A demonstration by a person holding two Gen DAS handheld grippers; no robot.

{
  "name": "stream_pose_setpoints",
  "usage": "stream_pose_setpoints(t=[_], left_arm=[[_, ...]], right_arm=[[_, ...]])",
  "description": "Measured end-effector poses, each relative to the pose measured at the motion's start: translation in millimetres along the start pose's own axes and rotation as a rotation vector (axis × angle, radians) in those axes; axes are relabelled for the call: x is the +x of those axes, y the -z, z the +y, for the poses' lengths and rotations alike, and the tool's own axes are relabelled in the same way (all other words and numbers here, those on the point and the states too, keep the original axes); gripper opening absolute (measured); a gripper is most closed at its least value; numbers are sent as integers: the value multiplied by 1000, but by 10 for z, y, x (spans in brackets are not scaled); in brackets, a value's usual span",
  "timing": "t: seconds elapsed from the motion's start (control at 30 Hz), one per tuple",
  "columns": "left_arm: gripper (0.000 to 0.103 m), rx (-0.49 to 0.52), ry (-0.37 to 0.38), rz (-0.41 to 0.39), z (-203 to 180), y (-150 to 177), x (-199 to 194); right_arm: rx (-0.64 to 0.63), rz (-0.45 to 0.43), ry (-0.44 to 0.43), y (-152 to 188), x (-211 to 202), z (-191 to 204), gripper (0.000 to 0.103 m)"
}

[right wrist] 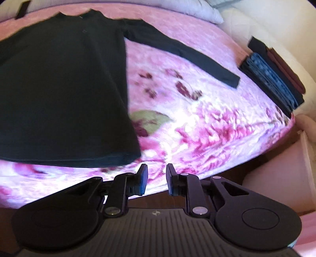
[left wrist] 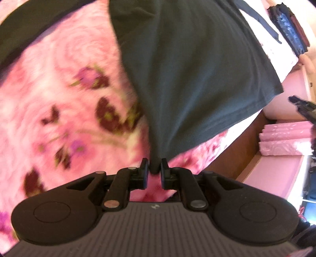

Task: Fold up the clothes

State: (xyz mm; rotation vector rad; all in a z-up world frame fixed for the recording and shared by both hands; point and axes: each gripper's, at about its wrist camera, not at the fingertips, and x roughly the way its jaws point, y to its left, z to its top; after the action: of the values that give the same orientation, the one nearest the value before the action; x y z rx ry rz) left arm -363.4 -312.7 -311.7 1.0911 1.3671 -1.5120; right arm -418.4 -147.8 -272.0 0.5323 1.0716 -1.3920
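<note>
Left wrist view first: we've got the left gripper (left wrist: 154,168) pinching a bunched corner of the dark shirt (left wrist: 187,65), and the cloth fans out away from the fingers, lifted over the bed (left wrist: 59,98). The bed has a pink floral blanket on it, pretty blurry on this side. Off to the right edge we can just see the right gripper (left wrist: 302,107) poking in, apart from the shirt's hem. Below it there's a stack of pink folded bedding (left wrist: 286,138) on a lower surface beside the bed.

From the right wrist view, the right gripper (right wrist: 157,179) is spread, nothing between its fingers, sitting just beside the shirt's (right wrist: 65,89) lower right corner but not touching it. The shirt lies on the left part of the bed (right wrist: 197,118), neck end far from us, with one long sleeve (right wrist: 187,57) stretched out flat to the right. Near the sleeve's cuff, at the far right edge of the bed, sits a pile (right wrist: 274,77) of folded clothes in dark, blue patterned and maroon. A white pillow (right wrist: 201,9) sits at the top of the bed. Nothing lies between the gripper and the hem.
</note>
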Motion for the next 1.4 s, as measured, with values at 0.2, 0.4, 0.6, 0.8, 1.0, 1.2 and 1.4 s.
stream_pose_setpoints(t=[0.2, 0.4, 0.6, 0.8, 1.0, 1.2, 1.4], left_arm=[[9, -89, -26, -75, 114, 298, -409], [19, -153, -90, -181, 199, 463, -888], [49, -138, -190, -320, 2, 307, -1322], [100, -54, -223, -438, -424, 26, -1654], [102, 52, -337, -496, -731, -133, -1912], [102, 171, -359, -530, -648, -121, -2102], [102, 390, -315, -562, -451, -14, -2305]], right_arm=[[-22, -54, -118, -360, -441, 223, 46], [-37, -105, -239, -886, -764, 575, 55], [26, -172, -267, -1374, -1103, 630, 63], [61, -232, -221, -1596, -1527, 486, 89], [113, -213, -222, -1600, -1819, 398, 88], [113, -159, -207, -1440, -2117, 634, 88], [221, -127, -114, -1205, -2583, 1216, 88]])
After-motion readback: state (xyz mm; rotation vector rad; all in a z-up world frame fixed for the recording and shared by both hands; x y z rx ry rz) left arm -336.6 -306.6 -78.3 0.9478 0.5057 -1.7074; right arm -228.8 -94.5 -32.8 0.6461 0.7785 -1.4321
